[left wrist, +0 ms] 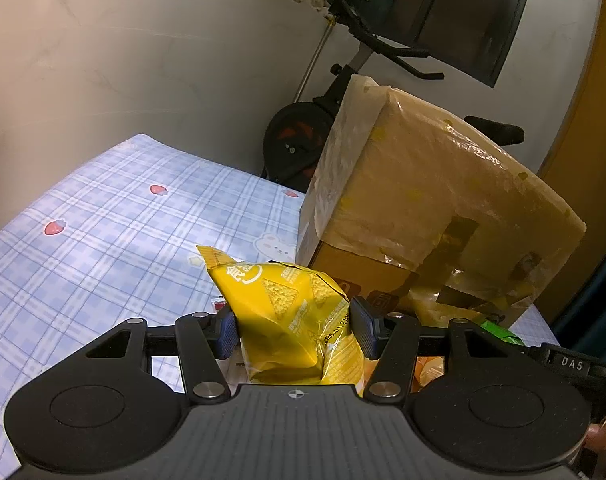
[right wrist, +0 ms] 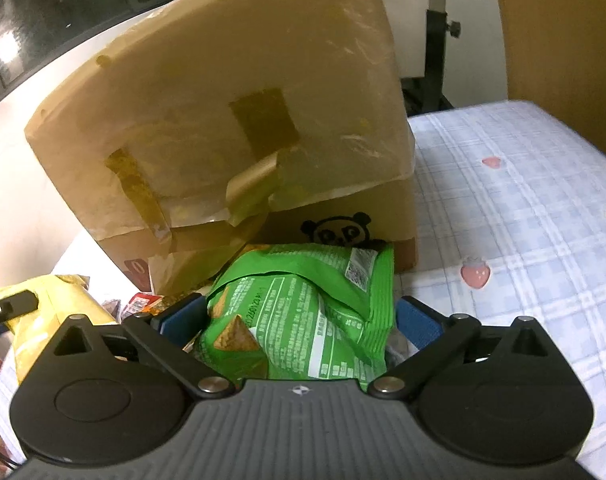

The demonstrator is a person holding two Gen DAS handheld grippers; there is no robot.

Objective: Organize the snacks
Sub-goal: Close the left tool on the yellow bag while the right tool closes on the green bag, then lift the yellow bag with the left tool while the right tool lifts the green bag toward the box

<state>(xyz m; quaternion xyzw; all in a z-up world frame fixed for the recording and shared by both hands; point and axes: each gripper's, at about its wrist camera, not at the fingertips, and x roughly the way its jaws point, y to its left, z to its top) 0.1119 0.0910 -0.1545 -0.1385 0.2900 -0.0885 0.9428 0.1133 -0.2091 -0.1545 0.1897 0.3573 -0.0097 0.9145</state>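
Yellow crinkled foil snack bag (left wrist: 291, 312) sits pinched between the blue pads of the left gripper (left wrist: 294, 330), its jaws about half closed on it. The green foil snack bag (right wrist: 303, 312) lies between the right gripper's (right wrist: 299, 320) wide-spread jaws, pads clear. At twelve o'clock stands a tape-wrapped cardboard box (right wrist: 231, 120) on the blue plaid sheet (right wrist: 523, 216).

A blue plaid sheet (left wrist: 103, 216) printed with strawberries and a bunny covers the bed. Behind it an exercise bike (left wrist: 303, 136) stands against a pale wall (left wrist: 143, 60), its black handlebars reaching toward a dark window (left wrist: 475, 12).
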